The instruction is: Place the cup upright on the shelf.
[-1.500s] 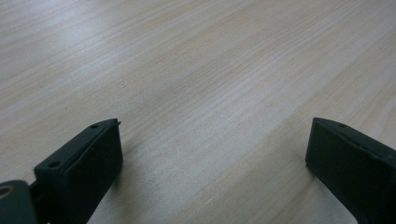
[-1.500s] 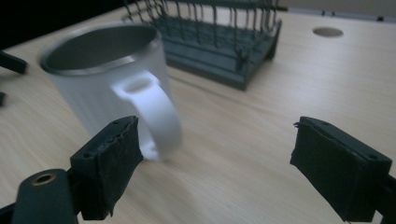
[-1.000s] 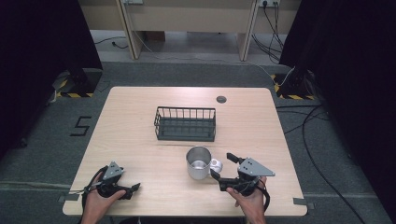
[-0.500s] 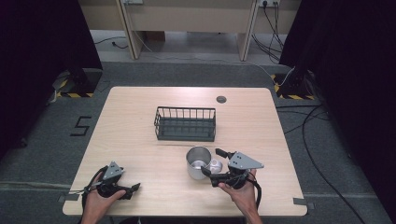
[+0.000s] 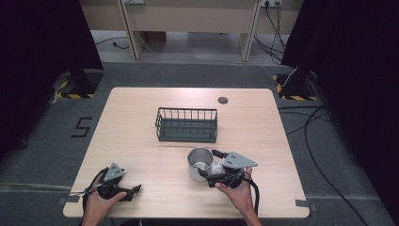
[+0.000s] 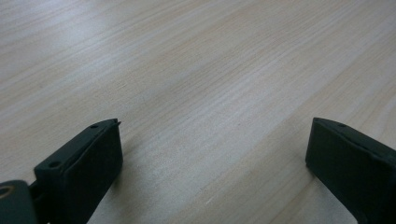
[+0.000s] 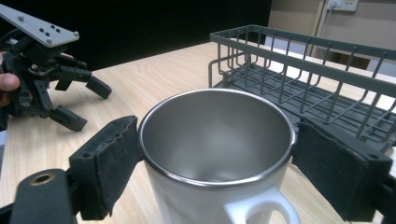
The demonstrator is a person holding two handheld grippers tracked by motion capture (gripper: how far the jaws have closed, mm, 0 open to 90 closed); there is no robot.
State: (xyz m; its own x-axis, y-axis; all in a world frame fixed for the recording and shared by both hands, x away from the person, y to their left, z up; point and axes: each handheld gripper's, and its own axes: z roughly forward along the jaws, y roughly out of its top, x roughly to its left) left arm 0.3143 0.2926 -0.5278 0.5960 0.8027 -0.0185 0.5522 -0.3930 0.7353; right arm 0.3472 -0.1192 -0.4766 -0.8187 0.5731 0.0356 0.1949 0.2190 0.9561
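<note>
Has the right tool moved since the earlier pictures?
Yes. In the high view the right tool has shifted left, nearer the cup, which stands in place before the basket. Its jaws have just been opening, the cup between them.

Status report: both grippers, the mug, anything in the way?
Left gripper open, over bare table. Right gripper astride the mug, jaws just opening, left pad touching the rim. Wire basket behind, apart from the mug.

The surface is evenly lit from overhead in the high view; the surrounds are left in deep darkness. Soft shadows are cast beneath the basket. Mild glare is noted inside the mug. Near jaws are rendered slightly blurred.
</note>
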